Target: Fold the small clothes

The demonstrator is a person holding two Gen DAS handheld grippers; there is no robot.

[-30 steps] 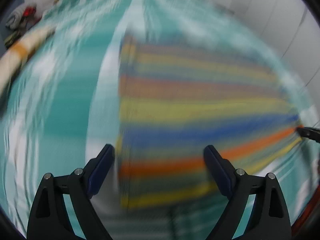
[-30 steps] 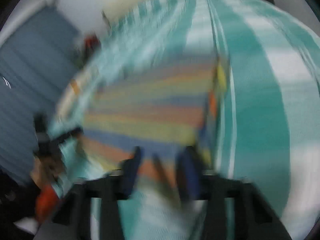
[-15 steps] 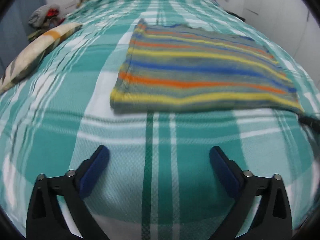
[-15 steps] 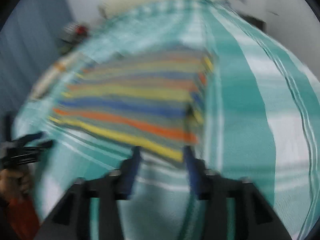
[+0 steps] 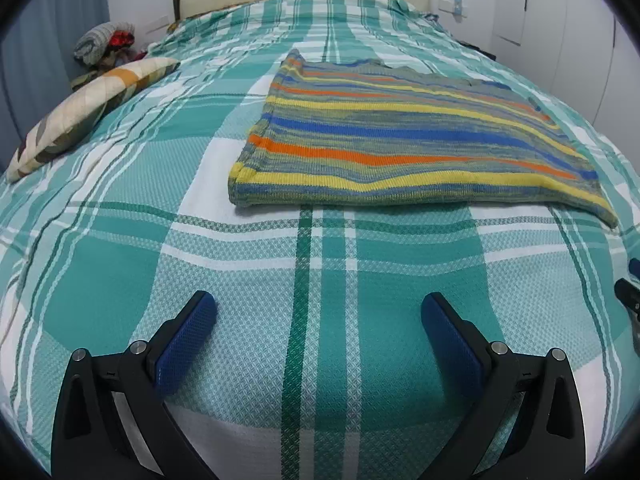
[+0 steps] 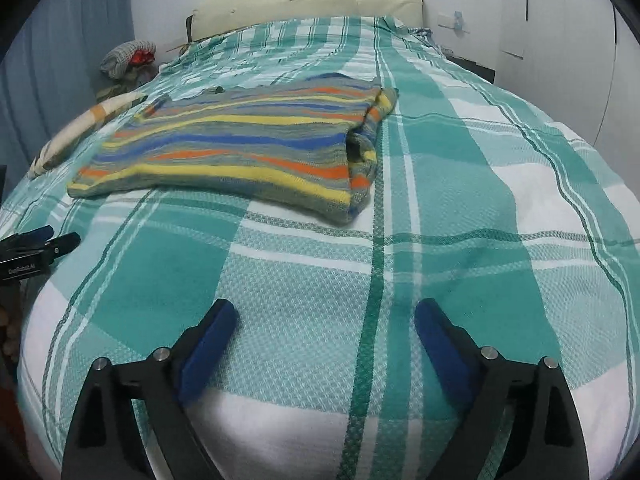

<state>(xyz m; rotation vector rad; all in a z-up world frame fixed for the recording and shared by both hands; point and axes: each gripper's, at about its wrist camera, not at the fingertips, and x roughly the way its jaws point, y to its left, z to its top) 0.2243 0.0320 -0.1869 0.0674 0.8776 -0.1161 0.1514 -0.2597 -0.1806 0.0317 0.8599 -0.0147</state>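
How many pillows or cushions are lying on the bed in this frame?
1. A patterned cushion lies at the bed's left edge, left of the striped sweater and apart from it. The heap of clothes beyond it may hide more.

Small white lettering on the left tool (image 6: 40,246), too blurred to read
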